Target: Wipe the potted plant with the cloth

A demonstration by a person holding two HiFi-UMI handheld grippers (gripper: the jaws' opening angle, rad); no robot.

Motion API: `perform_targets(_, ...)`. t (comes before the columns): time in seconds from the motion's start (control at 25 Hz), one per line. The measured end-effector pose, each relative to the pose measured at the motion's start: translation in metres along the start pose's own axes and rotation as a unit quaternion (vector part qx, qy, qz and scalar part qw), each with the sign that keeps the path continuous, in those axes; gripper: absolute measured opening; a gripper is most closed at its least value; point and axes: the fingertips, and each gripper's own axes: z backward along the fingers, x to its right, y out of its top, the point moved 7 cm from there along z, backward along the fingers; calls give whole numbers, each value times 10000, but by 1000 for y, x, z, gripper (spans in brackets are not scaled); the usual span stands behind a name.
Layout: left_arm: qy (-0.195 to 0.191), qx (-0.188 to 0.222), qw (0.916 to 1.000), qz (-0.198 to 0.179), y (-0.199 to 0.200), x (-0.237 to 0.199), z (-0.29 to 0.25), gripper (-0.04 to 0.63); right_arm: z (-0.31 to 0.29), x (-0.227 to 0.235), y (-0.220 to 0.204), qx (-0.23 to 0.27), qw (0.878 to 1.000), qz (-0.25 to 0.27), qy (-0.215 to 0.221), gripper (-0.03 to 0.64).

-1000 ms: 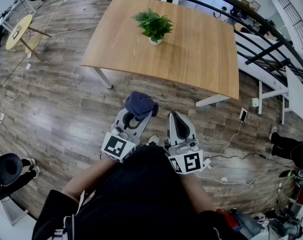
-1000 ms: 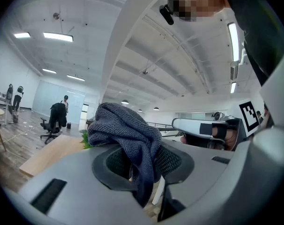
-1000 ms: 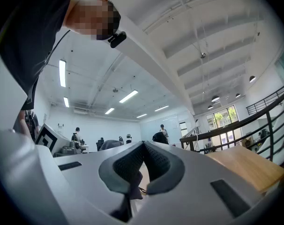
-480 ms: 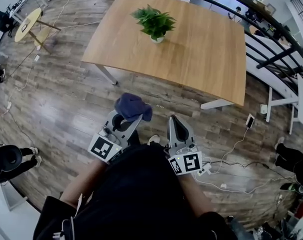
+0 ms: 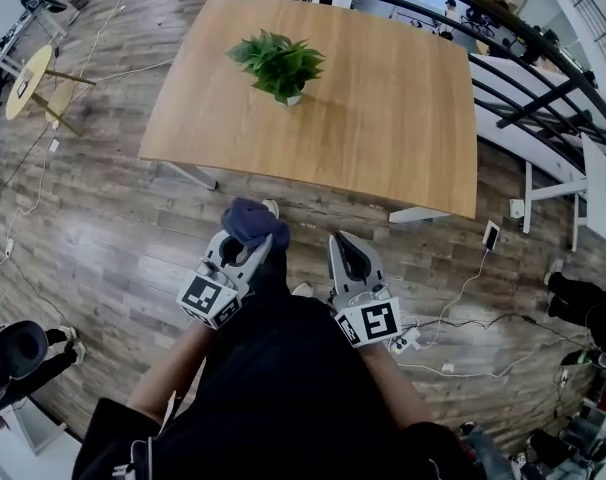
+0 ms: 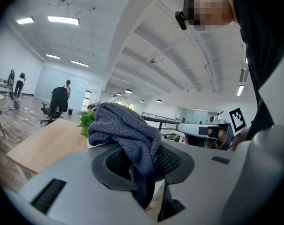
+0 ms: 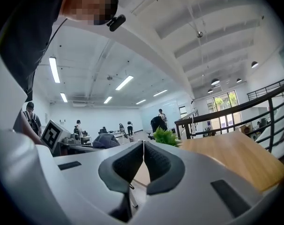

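Down at the bottom centre of the head view, both grippers sit side by side over the wooden floor (image 5: 103, 218), pointing up the frame toward the table (image 5: 383, 108). So my left gripper (image 5: 255, 240) is clamped on the cloth (image 5: 245, 218), a dark blue-grey wad that bunches up over the jaw tips. Next to it my right gripper (image 5: 337, 240) is fully closed with nothing in it. The potted plant (image 5: 278, 63) stands upright on the table, upper part of the frame and a bit left of centre, well apart from both grippers. Left gripper view next: the cloth (image 6: 125, 130) fills the middle, pinched between the pads with a tail hanging down through the gap and the rest heaped on top. Just past its left edge a few green leaves of the potted plant (image 6: 87, 120) poke out, and the pale table (image 6: 39, 146) stretches off to the lower left. Right gripper view: the two dark pads meet in a thin line mid-frame, so that one's pressed together on nothing at all. Beyond them the potted plant (image 7: 166, 137) looks small, just right of centre, standing on the table (image 7: 231, 161) that runs out to the right, with a black railing (image 7: 235, 110) behind. Left of centre the cloth (image 7: 107, 140) shows as a dark lump.
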Motion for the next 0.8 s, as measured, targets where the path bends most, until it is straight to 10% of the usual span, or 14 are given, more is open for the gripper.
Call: perform_targets(0.8, -587, -1066, 9913, -502, -39, -205, -124, 132, -215, 85, 13, -252, 9977, 464, 419, 18)
